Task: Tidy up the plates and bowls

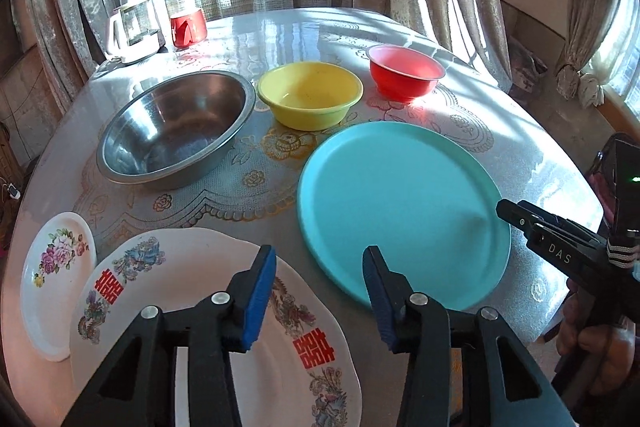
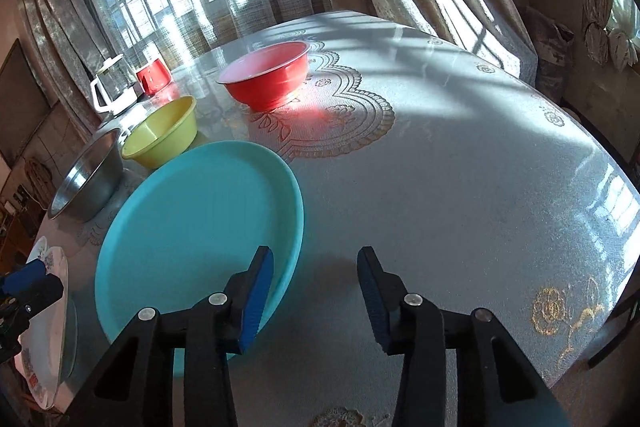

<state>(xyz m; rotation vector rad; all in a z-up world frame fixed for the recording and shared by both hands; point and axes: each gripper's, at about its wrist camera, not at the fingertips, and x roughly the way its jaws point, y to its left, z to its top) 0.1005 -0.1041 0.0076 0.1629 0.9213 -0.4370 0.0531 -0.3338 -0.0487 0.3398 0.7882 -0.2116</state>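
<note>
A round table holds a steel bowl (image 1: 176,127), a yellow bowl (image 1: 310,99), a red bowl (image 1: 404,71) and a big turquoise plate (image 1: 400,211). At the near left lie a large white plate with red characters (image 1: 192,287) and a small floral plate (image 1: 56,267). My left gripper (image 1: 319,259) hangs open over the gap between the large white plate and the turquoise plate, nothing between its fingers. My right gripper (image 2: 315,259) is open just right of the turquoise plate (image 2: 192,227), above bare tablecloth. The red bowl (image 2: 268,79) stands farther back.
A white jug (image 1: 132,27) and a red cup (image 1: 188,27) stand at the table's far left edge. Curtains and windows ring the table (image 1: 540,155). A hand (image 1: 600,347) holds the right gripper at the table's right edge.
</note>
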